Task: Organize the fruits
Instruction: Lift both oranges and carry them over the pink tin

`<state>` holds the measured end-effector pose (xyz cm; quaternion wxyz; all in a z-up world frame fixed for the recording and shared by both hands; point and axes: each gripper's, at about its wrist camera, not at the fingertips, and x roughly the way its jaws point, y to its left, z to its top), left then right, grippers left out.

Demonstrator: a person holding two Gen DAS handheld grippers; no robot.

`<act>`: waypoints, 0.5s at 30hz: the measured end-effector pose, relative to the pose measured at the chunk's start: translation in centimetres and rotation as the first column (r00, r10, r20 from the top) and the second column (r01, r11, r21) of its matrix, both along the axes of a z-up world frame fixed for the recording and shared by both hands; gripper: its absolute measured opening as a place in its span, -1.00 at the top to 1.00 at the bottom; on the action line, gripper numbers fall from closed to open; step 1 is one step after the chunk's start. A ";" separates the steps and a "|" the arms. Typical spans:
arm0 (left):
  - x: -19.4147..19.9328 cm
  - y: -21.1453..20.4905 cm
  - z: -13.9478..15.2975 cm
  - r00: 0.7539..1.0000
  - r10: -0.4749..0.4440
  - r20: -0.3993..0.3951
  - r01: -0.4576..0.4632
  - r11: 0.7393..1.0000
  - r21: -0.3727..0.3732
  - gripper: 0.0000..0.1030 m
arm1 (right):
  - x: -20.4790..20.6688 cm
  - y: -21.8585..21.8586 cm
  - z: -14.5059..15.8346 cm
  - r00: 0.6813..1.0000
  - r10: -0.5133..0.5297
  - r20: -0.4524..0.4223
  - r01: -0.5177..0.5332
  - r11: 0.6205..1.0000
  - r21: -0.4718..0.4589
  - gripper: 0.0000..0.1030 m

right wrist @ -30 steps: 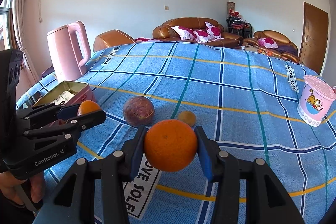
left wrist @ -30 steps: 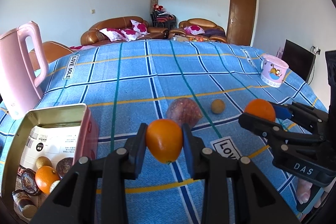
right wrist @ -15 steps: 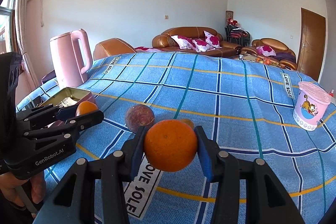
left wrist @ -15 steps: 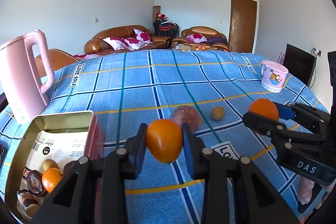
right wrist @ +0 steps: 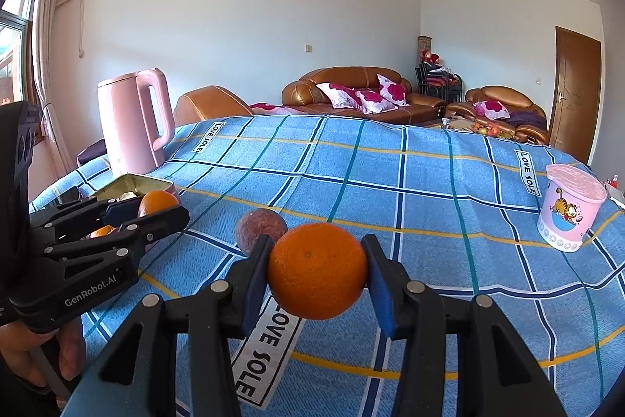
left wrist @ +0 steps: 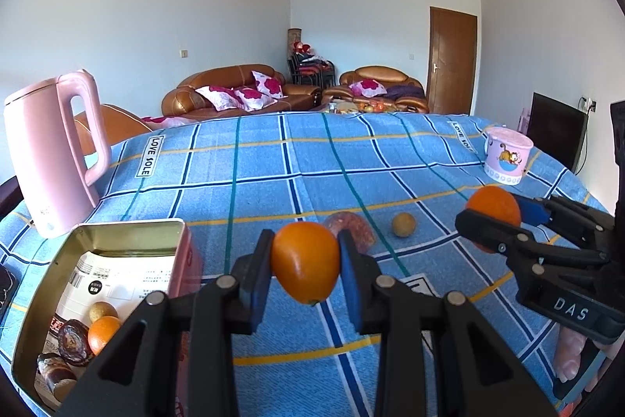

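The jaws of both grippers are closed on fruit. The right gripper (right wrist: 316,270) squeezes the big orange (right wrist: 317,270) at its round middle, up above the table (right wrist: 429,190). The left gripper (left wrist: 305,266) pinches a smaller orange (left wrist: 305,267) the same way, just beside the open tin (left wrist: 117,233). Both oranges look firm and a bit bumpy, so I think they will not slip, but a hard squeeze could bruise them. They look quite light. The dark red passion fruit (right wrist: 261,230) sits on the blue cloth. It looks hard and smooth and may roll. The tiny tan longan (left wrist: 403,224) lies near it. Hold each one across its widest part.
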<state>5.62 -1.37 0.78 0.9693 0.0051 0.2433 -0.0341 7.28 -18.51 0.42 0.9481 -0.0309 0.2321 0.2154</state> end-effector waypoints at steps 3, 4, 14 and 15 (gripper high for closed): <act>-0.3 0.0 0.1 1.000 -0.001 0.013 0.001 1.000 0.002 0.34 | -0.3 -0.1 0.1 1.000 -0.001 0.011 0.001 1.000 0.003 0.06; -0.3 0.0 0.1 1.000 0.000 0.017 0.000 1.000 0.003 0.35 | -0.4 -0.1 0.1 1.000 -0.002 0.015 0.002 1.000 0.004 0.06; -0.8 0.0 0.4 0.999 -0.001 0.044 0.001 1.000 0.005 0.34 | -1.0 -0.4 0.4 0.999 -0.006 0.054 0.005 1.000 0.009 0.06; -0.9 0.0 0.4 0.999 -0.002 0.047 0.002 1.000 0.005 0.34 | -1.1 -0.4 0.4 0.998 -0.005 0.057 0.005 1.000 0.009 0.06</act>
